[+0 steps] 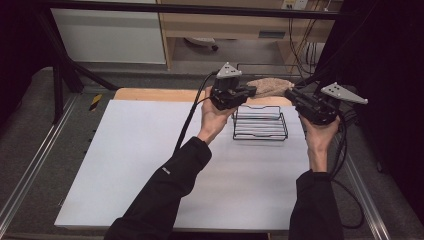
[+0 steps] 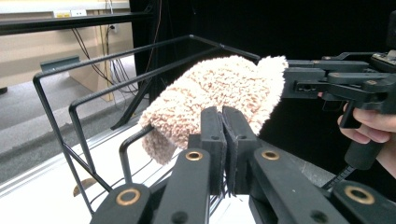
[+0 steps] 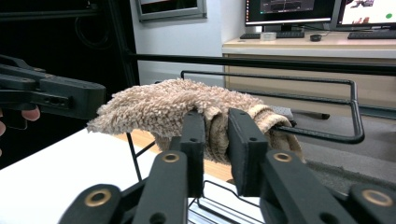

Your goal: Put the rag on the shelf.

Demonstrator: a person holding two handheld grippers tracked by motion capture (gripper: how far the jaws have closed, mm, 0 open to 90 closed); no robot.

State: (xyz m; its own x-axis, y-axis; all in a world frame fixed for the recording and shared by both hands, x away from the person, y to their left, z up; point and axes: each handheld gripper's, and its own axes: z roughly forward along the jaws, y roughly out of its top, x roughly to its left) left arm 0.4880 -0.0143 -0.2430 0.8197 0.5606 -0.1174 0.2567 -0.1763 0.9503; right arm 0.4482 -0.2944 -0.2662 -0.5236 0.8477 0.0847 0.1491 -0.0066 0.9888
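High view: both tools up at the tabletop's (image 1: 150, 165) far edge, left tool (image 1: 248, 91) and right tool (image 1: 292, 95) holding a fluffy tan cloth (image 1: 270, 86) above the wire rack (image 1: 260, 123).

Left gripper view: jaws pressed together at the cloth's near edge; whether they pinch it, can't tell.

Right gripper view: jaws clamped on a bunched fold. Soft, light, floppy; grip edges or it sags.

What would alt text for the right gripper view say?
Two black jaws of the right gripper pinch a fuzzy tan cloth draped over a wire rack. The left gripper holds the cloth's far end at left.
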